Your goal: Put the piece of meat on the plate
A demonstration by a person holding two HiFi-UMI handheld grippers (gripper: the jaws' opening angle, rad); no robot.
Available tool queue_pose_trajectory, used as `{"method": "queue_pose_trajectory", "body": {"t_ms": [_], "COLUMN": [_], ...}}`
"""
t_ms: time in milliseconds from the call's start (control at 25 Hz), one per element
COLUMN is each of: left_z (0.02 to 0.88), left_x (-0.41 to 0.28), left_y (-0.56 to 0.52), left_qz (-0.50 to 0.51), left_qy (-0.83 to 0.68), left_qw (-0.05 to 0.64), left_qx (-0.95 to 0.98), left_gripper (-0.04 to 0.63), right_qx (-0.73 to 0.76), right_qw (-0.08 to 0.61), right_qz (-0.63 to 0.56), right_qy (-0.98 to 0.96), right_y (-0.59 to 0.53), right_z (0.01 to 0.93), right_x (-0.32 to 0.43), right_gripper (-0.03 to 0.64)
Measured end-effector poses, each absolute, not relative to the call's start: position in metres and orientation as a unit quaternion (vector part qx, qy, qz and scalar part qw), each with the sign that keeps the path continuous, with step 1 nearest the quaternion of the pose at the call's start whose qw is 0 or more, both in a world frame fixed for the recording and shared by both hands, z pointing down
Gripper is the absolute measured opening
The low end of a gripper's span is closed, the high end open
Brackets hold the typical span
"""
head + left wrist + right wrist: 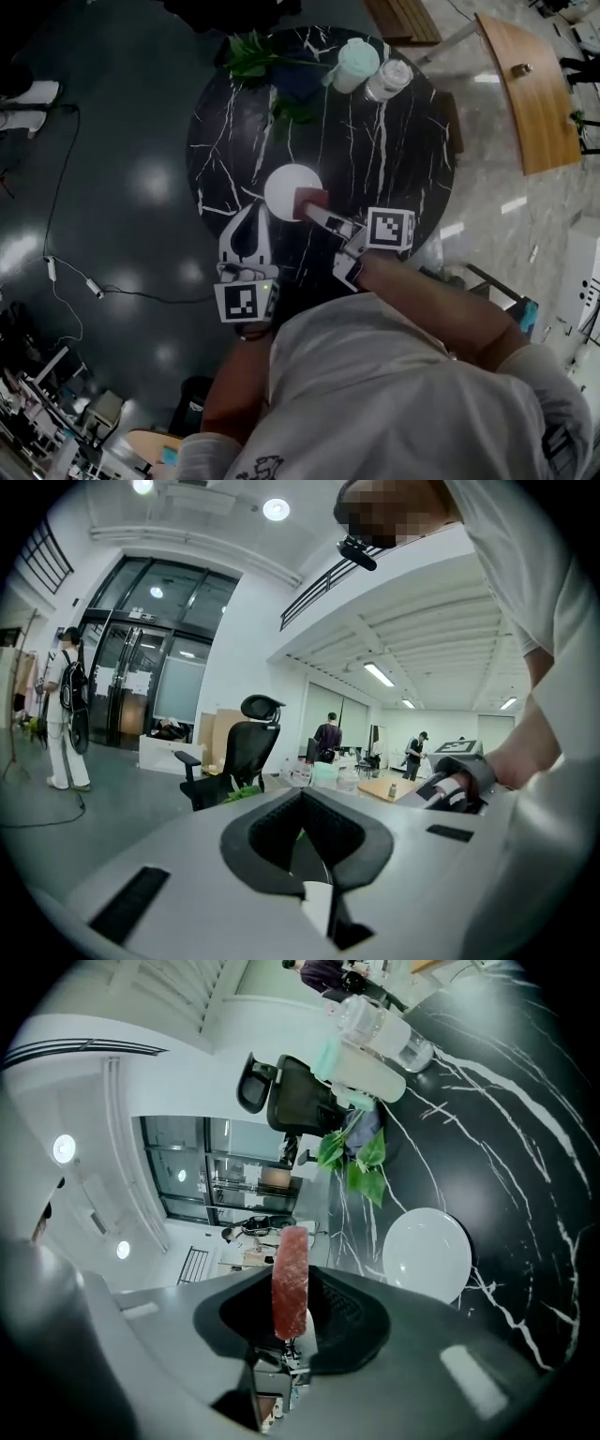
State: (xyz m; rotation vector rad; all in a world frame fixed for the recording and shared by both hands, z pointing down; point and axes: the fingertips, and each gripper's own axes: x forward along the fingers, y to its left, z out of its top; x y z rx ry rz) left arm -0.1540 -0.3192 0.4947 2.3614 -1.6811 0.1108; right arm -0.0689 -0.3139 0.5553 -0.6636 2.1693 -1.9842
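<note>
The right hand-held gripper (319, 210) is clenched on the piece of meat (291, 1281). Its own view shows the red slab standing on edge between the 2 jaws, with the white plate (427, 1255) lying ahead on the black marble worktop (394, 141). Only the head view shows the meat at the plate's near-right rim; I cannot tell whether they touch. The left hand-held gripper (251, 217) sits just beside the plate. Its view faces the room and shows the jaws slightly apart and empty.
</note>
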Motion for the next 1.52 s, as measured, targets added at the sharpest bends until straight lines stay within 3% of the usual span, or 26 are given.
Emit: {"method": "queue_pose_trajectory", "body": {"t_ms": [840, 1520], "left_z": [0.648, 0.692], "left_x": [-0.152, -0.152], "left_y": [-0.335, -0.333], "left_qz": [0.076, 0.072], "left_qy": [-0.545, -0.539], "left_qw": [0.201, 0.236], "left_qx": [0.811, 0.805], "left_gripper": [0.007, 0.007], "right_qx": [-0.317, -0.342], "right_qw": [-0.026, -0.068], "right_qz": [-0.69, -0.679], "right_qy": [0.65, 0.646], "right_y": [-0.323, -0.32], "right_z": [0.715, 0.755], "right_x": [-0.078, -0.097], "right_gripper": [0.089, 0.091]}}
